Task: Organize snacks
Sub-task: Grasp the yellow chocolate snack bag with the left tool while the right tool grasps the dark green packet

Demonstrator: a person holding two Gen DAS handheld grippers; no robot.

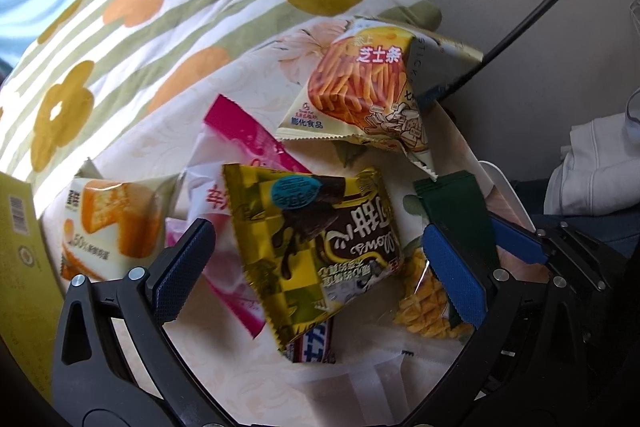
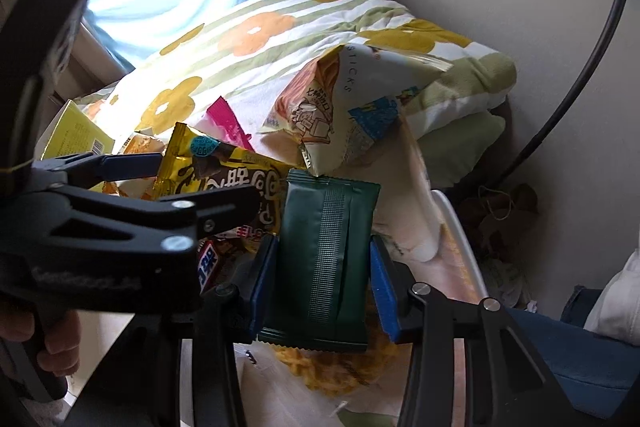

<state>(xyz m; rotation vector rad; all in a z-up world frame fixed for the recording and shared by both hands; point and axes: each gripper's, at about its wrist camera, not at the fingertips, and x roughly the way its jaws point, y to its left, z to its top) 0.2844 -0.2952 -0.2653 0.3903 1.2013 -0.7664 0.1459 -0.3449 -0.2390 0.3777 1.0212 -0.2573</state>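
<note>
Snack packs lie heaped on a floral cloth. My left gripper (image 1: pixel 316 271) is open, its blue-padded fingers either side of a yellow chocolate pack (image 1: pixel 316 251), not touching it. That pack also shows in the right wrist view (image 2: pixel 224 183). My right gripper (image 2: pixel 324 283) is shut on a dark green packet (image 2: pixel 324 259), its pads pressing both edges; the packet also shows in the left wrist view (image 1: pixel 456 211). A cheese-stick bag (image 1: pixel 360 87) lies beyond, a cake pack (image 1: pixel 112 223) at the left, and a pink wrapper (image 1: pixel 248 139) under the pile.
A flowered, striped quilt (image 1: pixel 140 39) is bunched behind the snacks. A yellow box (image 1: pixel 20 259) stands at the left edge. A clear bag of yellow crisps (image 1: pixel 424 299) lies under the green packet. A black cable (image 1: pixel 540 7) runs along the wall. White clothing (image 1: pixel 596 163) sits at the right.
</note>
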